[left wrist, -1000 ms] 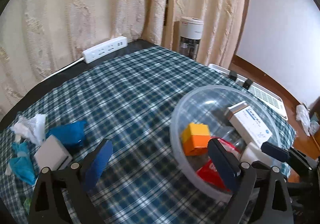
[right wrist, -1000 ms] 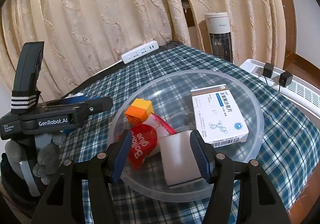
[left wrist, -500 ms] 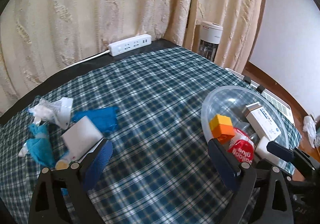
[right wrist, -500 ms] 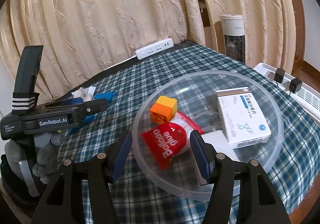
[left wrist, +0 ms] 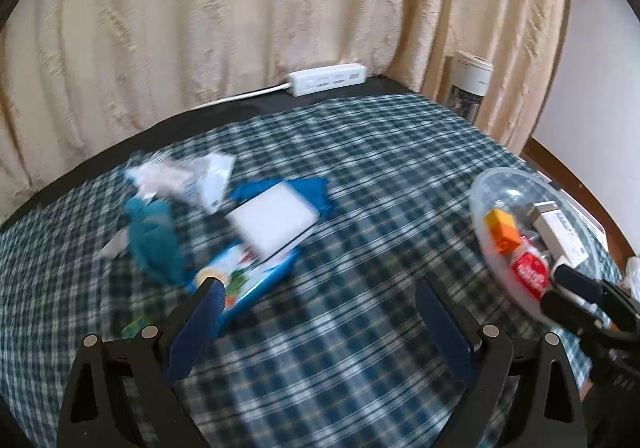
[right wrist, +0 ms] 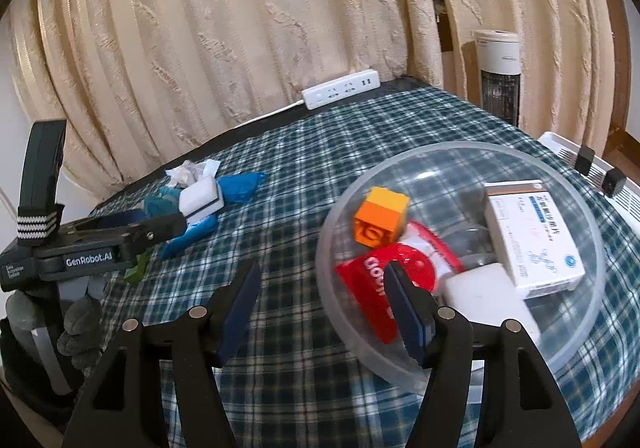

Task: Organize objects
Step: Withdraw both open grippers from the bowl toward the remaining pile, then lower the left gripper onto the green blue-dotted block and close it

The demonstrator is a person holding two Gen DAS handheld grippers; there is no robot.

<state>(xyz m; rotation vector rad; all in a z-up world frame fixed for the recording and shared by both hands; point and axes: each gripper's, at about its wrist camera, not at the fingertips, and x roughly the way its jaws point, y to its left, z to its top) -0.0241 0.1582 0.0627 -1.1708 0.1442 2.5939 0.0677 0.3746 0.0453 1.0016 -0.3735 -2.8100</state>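
Hovering wide open and empty, the left hand-held gripper (left wrist: 316, 312) faces the sponge (left wrist: 276, 224) on the counter (left wrist: 360, 168). The right hand-held gripper (right wrist: 320, 300), jaws just opening and empty, straddles the rim of the bowl (right wrist: 560, 364) holding a cube (right wrist: 380, 222) and box (right wrist: 532, 236).

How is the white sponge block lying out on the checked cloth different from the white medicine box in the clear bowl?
The white sponge block lies outside the clear bowl, on the loose blue items beside the left gripper; the medicine box sits inside the bowl. The block's top is plain white with a dark underside layer; the box carries blue printed text and a logo. The block looks smaller than the box, though it lies farther away. Both are white and rectangular.
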